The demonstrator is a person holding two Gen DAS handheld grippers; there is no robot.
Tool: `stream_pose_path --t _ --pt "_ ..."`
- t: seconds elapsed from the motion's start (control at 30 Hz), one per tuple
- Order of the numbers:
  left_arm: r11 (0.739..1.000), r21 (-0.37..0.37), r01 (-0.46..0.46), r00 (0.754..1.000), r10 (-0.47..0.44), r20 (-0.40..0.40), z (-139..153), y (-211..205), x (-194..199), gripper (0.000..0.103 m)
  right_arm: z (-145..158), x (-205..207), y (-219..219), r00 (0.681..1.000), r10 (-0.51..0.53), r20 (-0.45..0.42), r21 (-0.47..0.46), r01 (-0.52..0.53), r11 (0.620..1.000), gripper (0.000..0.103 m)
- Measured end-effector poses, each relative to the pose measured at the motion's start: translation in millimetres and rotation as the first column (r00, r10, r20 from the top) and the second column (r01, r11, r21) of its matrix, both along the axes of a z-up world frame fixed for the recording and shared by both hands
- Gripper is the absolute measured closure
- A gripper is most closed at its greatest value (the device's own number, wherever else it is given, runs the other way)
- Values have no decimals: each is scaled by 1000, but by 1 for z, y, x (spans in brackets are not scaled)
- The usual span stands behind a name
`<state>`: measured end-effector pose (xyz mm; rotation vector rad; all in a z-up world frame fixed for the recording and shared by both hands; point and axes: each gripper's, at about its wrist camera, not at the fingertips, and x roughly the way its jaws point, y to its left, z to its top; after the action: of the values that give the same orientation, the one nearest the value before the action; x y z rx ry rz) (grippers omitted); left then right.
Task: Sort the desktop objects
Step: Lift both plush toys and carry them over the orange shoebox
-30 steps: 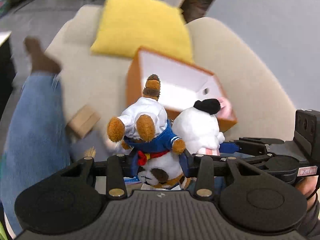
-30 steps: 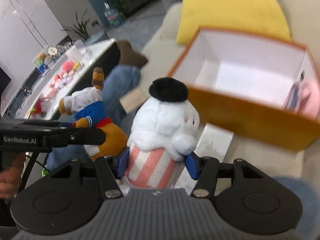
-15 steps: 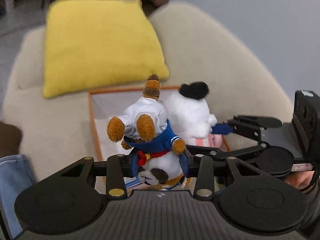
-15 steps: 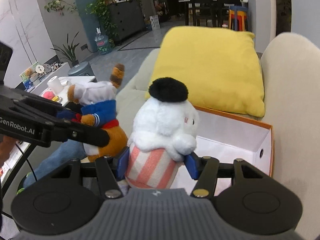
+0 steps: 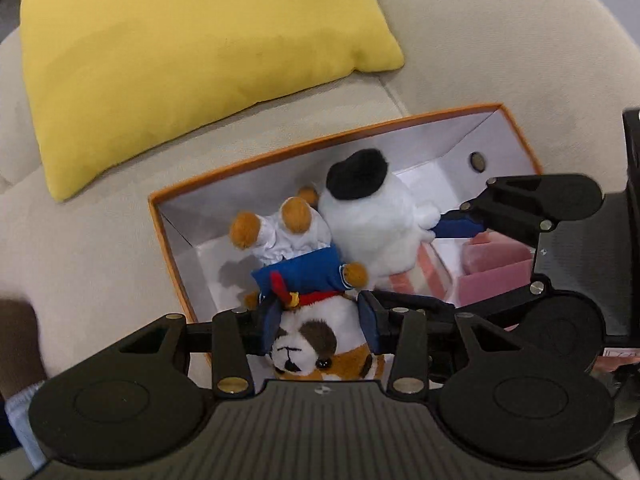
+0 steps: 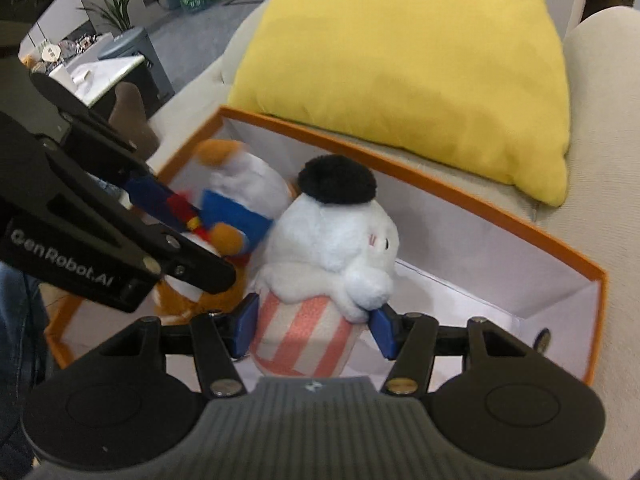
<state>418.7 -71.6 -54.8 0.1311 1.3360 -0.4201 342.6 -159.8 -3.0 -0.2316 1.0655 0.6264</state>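
- Two soft toys hang over an orange box [image 5: 516, 132] with white insides; each one is held by its own hand-held gripper.
- The left hand-held gripper [image 5: 320, 322] points down into the box. Its blue pads are clamped on the brown and white dog toy [image 5: 304, 276], one pad on each side, near its neck.
- The dog toy is upside down. Its face is near the camera and its orange feet point away, into the box. It wears a blue top with a red bow and white pants.
- The right hand-held gripper [image 6: 314, 326] is clamped on the white plush toy [image 6: 332, 240]. The pads press the pink and white striped bottom part from both sides.
- The white plush toy stands upright in the grip. It has a black fluffy cap on top and a small eye on the side.
- The two toys are side by side and touch each other, the dog toy to the left of the white one.
- Both toys are inside the open top of the box. I cannot tell if they touch the bottom.
- Something pink [image 5: 496, 268] lies in the box on the right side.
- The box sits on a beige sofa [image 5: 100, 248]. A big yellow pillow [image 5: 180, 52] lies just behind the box.
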Motion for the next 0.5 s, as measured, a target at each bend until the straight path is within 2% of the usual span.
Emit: stream_pose_path --t 0.03,0.17,0.27,0.4,0.5 --pt "1000 15 -2 1000 2 8 -2 0 2 56 -3 2 1 1000 -2 -11 -12 2 1000 43" --pt "997 70 13 999 -16 39 -13 -5 -4 67 -13 12 8 998 -17 -54 -23 16 1000 43" --pt "997 75 10 998 -14 56 -22 -8 -3 68 -16 16 13 997 -30 -67 -27 28 999 43" --pt "999 48 8 998 -11 69 -8 -1 -11 68 -17 16 20 997 -44 -69 -44 41 998 43" --pt "996 65 58 994 -64 90 7 1 -24 67 -12 10 17 995 -60 -78 -55 56 997 43"
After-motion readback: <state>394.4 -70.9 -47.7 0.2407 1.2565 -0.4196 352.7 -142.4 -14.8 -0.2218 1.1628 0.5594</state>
